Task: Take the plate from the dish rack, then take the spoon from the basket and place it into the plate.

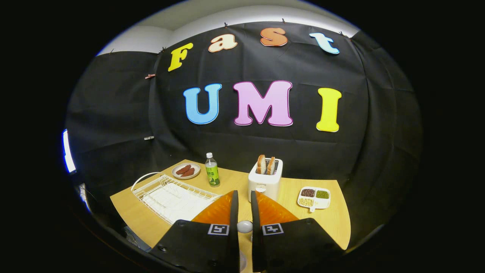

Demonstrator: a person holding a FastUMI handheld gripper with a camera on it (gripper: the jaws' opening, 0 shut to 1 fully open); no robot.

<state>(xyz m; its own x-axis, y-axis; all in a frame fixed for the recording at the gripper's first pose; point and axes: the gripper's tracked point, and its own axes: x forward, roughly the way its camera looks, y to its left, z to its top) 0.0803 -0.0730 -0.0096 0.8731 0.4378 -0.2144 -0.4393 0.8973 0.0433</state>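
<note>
no legible word or number on anything on the table. green label on the bottle (212,175), print too small to make out. small mark low on the front of the toaster (264,182), illegible. square black-and-white coded markers (218,229), one on each finger of the gripper (244,193), closed to a narrow gap on the white spoon (244,226).
</note>
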